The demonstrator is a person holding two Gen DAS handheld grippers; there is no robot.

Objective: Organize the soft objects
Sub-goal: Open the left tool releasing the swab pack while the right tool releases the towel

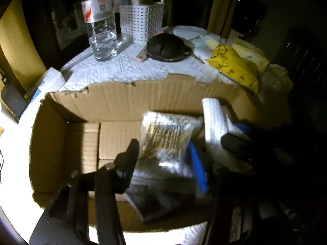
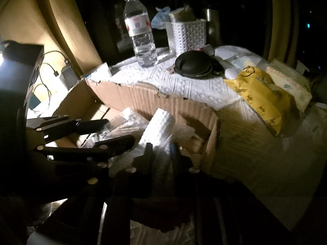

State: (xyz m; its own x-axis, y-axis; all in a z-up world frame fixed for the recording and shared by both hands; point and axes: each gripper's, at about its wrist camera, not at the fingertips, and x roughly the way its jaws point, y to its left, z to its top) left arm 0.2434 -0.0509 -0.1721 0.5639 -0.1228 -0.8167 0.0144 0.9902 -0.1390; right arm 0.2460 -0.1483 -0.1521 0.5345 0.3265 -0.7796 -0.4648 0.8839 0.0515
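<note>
- We saw the desk (image 1: 126, 71) under white embossed paper, dimly lit, with dark all around it.
- A torn-edged cardboard box (image 1: 122, 96) stood open at the near side of the desk; in the right wrist view its rim (image 2: 143, 96) ran slantwise across the middle.
- Inside the box, towards its right side, a white paper roll (image 1: 214, 118) leaned upright; the right view showed the same roll (image 2: 159, 122) rising just above our right gripper (image 2: 161, 155).
- Left of the roll, a clear bag of cotton swabs (image 1: 167, 138) lay in the box, blurred, between the fingers of our left gripper (image 1: 163, 153).
- The left jaws stood narrow about the bag; we could not tell whether the pads pressed on it.
- The right jaws were also narrow, with the foot of the roll between them; whether they gripped it was too dark to tell.
- Beyond the box, on the desk, stood a water bottle (image 1: 100, 22) and, beside it, a white perforated basket (image 1: 141, 20).
- A yellow packet (image 1: 235, 65) lay at the desk's right, near the box's far corner.
- A black round case (image 1: 167, 47) lay between the basket and the packet.
</note>
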